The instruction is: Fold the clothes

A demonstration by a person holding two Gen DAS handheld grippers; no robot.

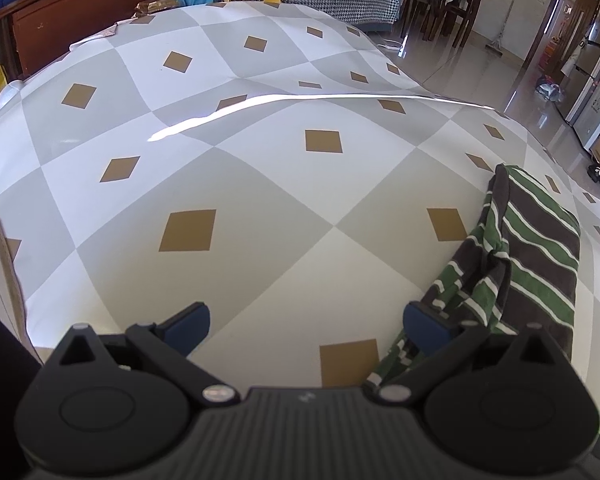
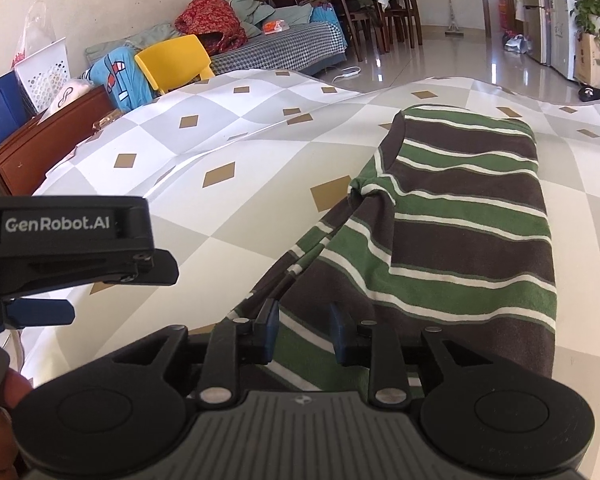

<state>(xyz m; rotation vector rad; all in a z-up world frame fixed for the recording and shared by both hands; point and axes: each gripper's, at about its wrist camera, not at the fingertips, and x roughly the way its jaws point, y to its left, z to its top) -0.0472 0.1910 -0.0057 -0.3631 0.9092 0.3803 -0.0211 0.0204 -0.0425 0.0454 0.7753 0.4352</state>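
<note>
**Striped shirt folded on the checked table, both tongs above its near end**

Nearest the right wrist camera, the right tongs [image 2: 304, 330] stand partly open, the blue pads a modest gap apart, with the near edge of the striped shirt [image 2: 460, 232] showing between them; whether the pads actually pinch the cloth cannot be told. The left tongs [image 1: 306, 324] are spread wide and hold nothing, bare tablecloth between the pads, though the right-hand pad sits just at the shirt's [image 1: 532, 256] loose near corner (touching or merely above it, unclear).

The shirt, in green, brown and white stripes, lies folded into a long narrow bundle on the table [image 2: 228, 220], which wears a grey-and-white diamond cloth with tan squares. A looser flap trails off the shirt's left side toward the left tongs [image 2: 40, 312], which hang just beside it.

Beyond the shirt, a raised crease [image 1: 260, 108] runs across the tablecloth. Past the table's far edge stand a yellow chair [image 2: 176, 62], a wooden cabinet [image 2: 40, 148] and a houndstooth-covered sofa [image 2: 280, 50] heaped with cushions.
</note>
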